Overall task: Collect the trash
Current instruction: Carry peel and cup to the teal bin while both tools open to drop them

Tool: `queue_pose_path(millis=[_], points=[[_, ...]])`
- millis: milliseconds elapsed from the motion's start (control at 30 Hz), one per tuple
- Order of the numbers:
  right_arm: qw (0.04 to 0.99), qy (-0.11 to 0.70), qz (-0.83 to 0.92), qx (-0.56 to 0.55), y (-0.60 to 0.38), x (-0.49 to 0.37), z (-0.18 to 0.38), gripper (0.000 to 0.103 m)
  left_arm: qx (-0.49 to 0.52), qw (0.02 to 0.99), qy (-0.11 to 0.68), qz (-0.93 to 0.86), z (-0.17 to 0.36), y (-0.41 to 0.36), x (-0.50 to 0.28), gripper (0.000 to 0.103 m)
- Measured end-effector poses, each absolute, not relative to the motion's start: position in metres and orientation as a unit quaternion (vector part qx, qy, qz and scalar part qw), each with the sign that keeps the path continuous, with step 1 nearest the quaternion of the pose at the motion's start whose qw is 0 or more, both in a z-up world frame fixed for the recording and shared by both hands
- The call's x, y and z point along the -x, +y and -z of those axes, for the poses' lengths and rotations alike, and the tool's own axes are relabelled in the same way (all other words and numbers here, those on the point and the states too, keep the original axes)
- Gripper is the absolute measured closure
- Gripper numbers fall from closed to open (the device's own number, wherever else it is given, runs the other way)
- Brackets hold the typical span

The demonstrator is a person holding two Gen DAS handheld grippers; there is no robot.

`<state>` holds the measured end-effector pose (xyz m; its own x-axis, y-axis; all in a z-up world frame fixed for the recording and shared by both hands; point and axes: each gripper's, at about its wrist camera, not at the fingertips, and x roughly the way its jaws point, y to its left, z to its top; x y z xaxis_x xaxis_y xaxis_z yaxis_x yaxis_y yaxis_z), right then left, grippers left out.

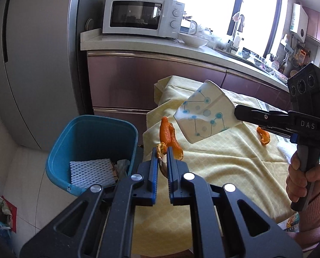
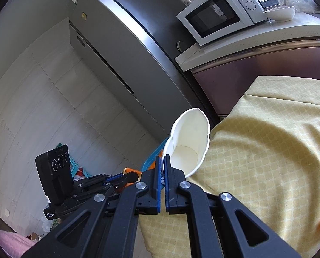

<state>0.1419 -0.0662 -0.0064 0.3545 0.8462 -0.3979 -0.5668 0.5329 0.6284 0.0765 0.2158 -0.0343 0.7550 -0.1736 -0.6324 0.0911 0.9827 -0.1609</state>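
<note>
Two orange peels: one (image 1: 263, 137) lay on the cloth (image 1: 213, 163). Left gripper (image 1: 162, 150) pinched the other (image 1: 168, 137); right gripper (image 2: 163, 161) clamped one paper cup (image 2: 190, 142).

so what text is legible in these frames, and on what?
"DAS": on the right tool body, white letters.
"Galanz": seemingly, on the microwave panel, small.
White label at the base of the left tool: too small to read.
Stickers on the fridge: blurred, unreadable.
Wall heater markings: unreadable.
</note>
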Motion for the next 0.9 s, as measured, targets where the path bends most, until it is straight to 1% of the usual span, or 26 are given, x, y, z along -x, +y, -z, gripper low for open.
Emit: queue_pose_path(millis=[600,900], points=[[0.784,0.383,-0.46,-0.166,-0.004,-0.165,0.014,0.101,0.074,0.937,0.342,0.0,0.042,0.264,-0.098,0.095],[0.778,0.409,-0.455,-0.141,0.03,-0.175,0.026,0.101,0.1,0.924,0.367,-0.028,0.067,0.295,-0.119,0.094]])
